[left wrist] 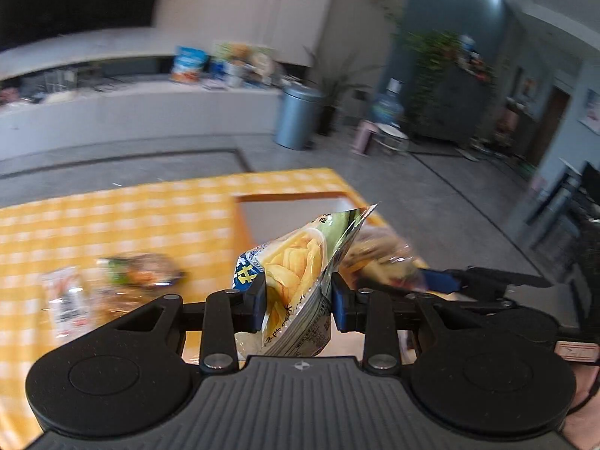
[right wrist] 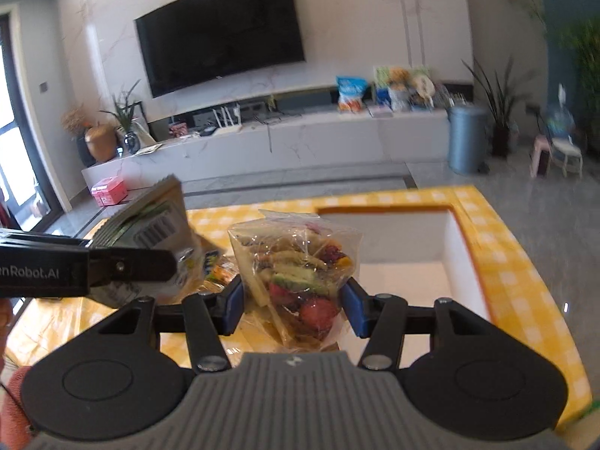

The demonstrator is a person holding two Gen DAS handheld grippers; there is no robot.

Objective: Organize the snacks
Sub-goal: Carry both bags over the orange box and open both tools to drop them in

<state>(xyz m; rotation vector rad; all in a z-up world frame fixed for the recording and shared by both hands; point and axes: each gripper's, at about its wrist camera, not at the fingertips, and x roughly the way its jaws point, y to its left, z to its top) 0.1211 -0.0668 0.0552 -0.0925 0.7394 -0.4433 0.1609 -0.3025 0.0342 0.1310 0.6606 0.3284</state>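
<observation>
Both hands loaded, both raised above the worktop [right wrist: 506, 247] with its yellow checked cloth. Left tongs [left wrist: 298, 302] closed onto a chip packet [left wrist: 296, 262], pinched low near its seam, the packet leaning up and to the right. Right tongs [right wrist: 292, 300] closed about a clear bag of mixed dried fruit [right wrist: 296, 262], jaws fairly wide because of the bag's bulk, grip only at the sides. White open box [right wrist: 405, 273] just ahead of the right tongs, set near the worktop's far right corner; probably the destination for both snacks.

Risks from here: crowding. Seen from the right wrist, left tongs [right wrist: 112, 266] and chip packet [right wrist: 157, 225] just beside the fruit bag, so a collision or snagged film likely if both go for the box together. Slippery film in both grips; the chip packet, held by a thin edge, liable to swing or slide out on a quick move. Fruit bag soft and lumpy, liable to sag through a loose pinch or to catch on the box rim when lowered.

Elsewhere: two more snack packets [left wrist: 112, 285] lying on the cloth to the left, blurred, not yet handled. Beyond the worktop, a television [right wrist: 221, 30], a long white cabinet [right wrist: 300, 142] carrying more packets, a grey bin [right wrist: 467, 138], potted plants. Nothing between the right tongs and the box.
</observation>
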